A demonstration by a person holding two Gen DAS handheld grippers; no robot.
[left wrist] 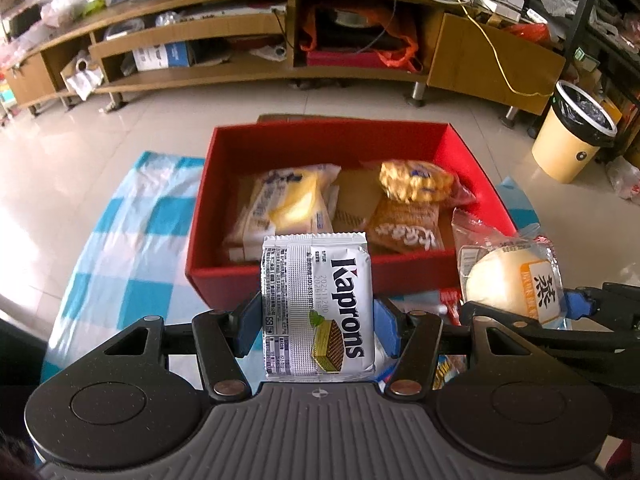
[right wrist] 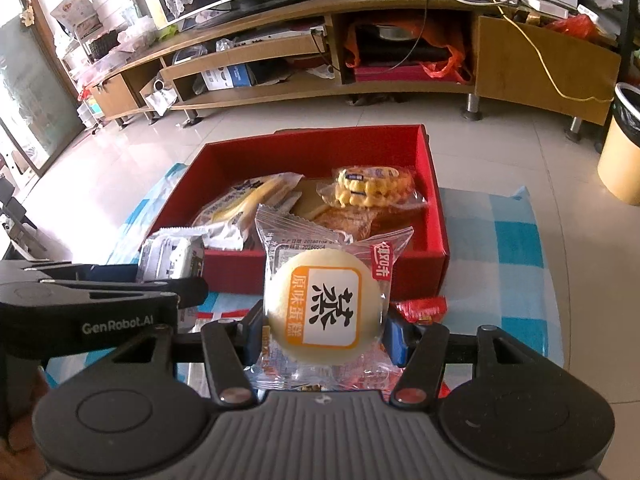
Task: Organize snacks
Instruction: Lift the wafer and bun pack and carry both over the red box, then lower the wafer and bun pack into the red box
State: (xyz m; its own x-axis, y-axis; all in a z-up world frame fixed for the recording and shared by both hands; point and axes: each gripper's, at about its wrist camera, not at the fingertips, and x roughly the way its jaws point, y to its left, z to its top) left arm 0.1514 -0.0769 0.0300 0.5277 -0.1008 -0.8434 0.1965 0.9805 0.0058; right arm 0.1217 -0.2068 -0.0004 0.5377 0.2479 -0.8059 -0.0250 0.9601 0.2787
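My left gripper [left wrist: 317, 322] is shut on a white Kaprons wafer pack [left wrist: 318, 304], held upright just in front of the red box [left wrist: 280, 276]. My right gripper [right wrist: 323, 330] is shut on a round cream steamed cake in clear wrap [right wrist: 324, 304], also before the red box [right wrist: 436, 240]. The cake shows at the right of the left wrist view [left wrist: 516, 280]; the wafer pack shows at the left of the right wrist view [right wrist: 172, 258]. The box holds several wrapped snacks: yellow cake packs [left wrist: 288, 208], a corn-patterned pack [left wrist: 416, 182] and a brown pastry [left wrist: 404, 228].
The box sits on a blue-and-white checked cloth [left wrist: 120, 248] on a tiled floor. Small red snack packets [right wrist: 424, 310] lie on the cloth near the box's front. A long wooden TV stand [left wrist: 280, 40] runs behind. A yellow waste bin [left wrist: 572, 136] stands at right.
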